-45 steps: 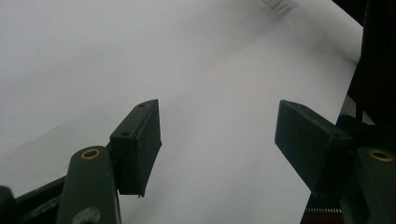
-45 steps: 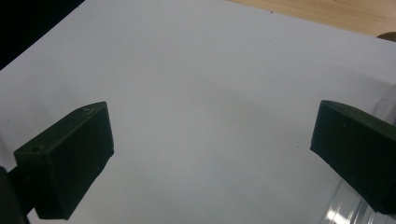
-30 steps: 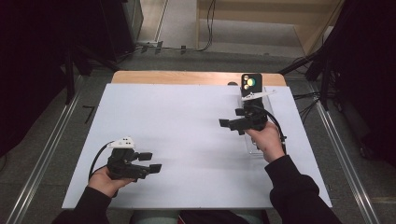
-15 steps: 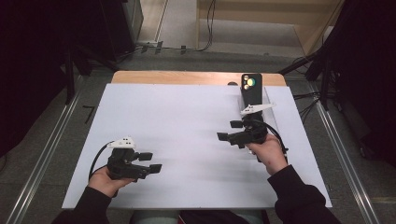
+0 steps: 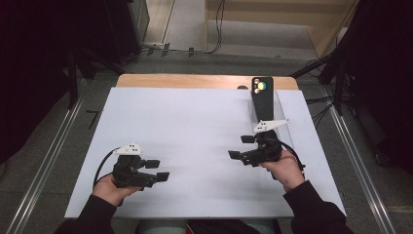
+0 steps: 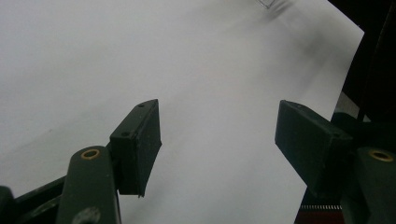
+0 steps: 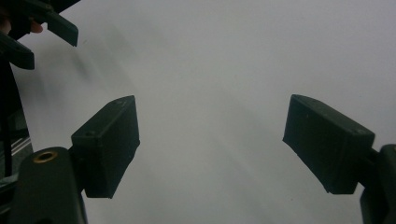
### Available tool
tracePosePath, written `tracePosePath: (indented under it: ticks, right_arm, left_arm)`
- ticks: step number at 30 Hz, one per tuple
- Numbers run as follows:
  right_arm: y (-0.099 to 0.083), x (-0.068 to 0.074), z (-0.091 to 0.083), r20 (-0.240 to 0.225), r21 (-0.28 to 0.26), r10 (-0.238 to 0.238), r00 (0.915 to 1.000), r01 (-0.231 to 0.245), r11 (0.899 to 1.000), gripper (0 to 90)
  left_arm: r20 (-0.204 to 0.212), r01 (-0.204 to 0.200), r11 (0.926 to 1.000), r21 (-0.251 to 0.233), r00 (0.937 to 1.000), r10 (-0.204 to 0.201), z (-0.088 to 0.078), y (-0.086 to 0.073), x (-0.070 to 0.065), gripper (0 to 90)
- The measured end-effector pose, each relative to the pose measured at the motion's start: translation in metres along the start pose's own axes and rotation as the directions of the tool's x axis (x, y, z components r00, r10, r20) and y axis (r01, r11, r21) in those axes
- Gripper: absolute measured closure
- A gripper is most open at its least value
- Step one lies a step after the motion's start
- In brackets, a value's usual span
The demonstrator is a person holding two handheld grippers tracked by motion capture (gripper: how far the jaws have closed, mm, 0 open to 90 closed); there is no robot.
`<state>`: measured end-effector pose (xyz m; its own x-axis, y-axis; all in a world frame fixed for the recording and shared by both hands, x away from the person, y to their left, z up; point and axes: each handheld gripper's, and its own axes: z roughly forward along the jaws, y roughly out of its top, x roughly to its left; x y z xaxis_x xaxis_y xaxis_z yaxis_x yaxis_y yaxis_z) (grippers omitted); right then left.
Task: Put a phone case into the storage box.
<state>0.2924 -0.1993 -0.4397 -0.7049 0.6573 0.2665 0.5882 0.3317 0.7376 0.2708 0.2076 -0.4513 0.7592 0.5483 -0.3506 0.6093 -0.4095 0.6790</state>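
Fingers of both the left gripper [image 5: 162, 170] and right gripper [image 5: 239, 146] are spread, empty, over the white table [image 5: 195, 126].

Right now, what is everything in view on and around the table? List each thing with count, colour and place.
phone: one, black, propped upright in a stand at the far right of the sheet
clear stand: one, transparent, holding the phone
white sheet: one, covering the tabletop
wooden table edge: one, light brown, far side
left claw: one, black, near left, jaws apart, nothing between
right claw: one, black, near the phone, jaws apart, nothing between
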Motion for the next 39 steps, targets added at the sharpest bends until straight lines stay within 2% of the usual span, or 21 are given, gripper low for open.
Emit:
tracePosePath:
  ticks: [2, 6, 15, 23, 32, 39]
  right_arm:
    - [-0.005, 0.001, -0.001, -0.004, -0.004, -0.012, 0.9999, 0.012, 1.0, 16.5]
    - [-0.014, 0.0, -0.003, -0.028, 0.021, -0.004, 0.9996, 0.005, 1.0, 16.5]
    - [-0.032, 0.002, -0.008, -0.042, 0.039, 0.01, 0.9991, -0.008, 0.999, 16.5]
    - [-0.045, 0.001, -0.015, -0.039, 0.057, 0.014, 0.9992, -0.012, 0.998, 16.5]
    - [-0.06, -0.005, -0.022, -0.014, 0.091, 0.018, 0.9997, -0.017, 0.996, 16.5]
    - [-0.068, -0.007, -0.028, -0.012, 0.095, 0.025, 0.9996, -0.024, 0.995, 16.5]
  left_arm:
    - [0.003, 0.0, 1.0, 0.0, 1.0, 0.0, 0.0, 0.0, 0.0, 31.2]
    - [0.013, 0.003, 1.0, -0.005, 0.9999, -0.003, 0.0, 0.0, 0.0, 31.2]
    - [0.018, 0.002, 1.0, -0.001, 0.9998, -0.002, 0.001, 0.0, 0.0, 31.2]
    - [0.025, 0.0, 1.0, 0.004, 0.9997, -0.001, 0.001, 0.0, 0.0, 31.1]
    - [0.036, -0.007, 0.9998, 0.017, 0.9993, 0.006, 0.002, 0.0, -0.001, 31.1]
    - [0.041, -0.007, 0.9998, 0.016, 0.9991, 0.006, 0.001, -0.001, -0.002, 31.1]
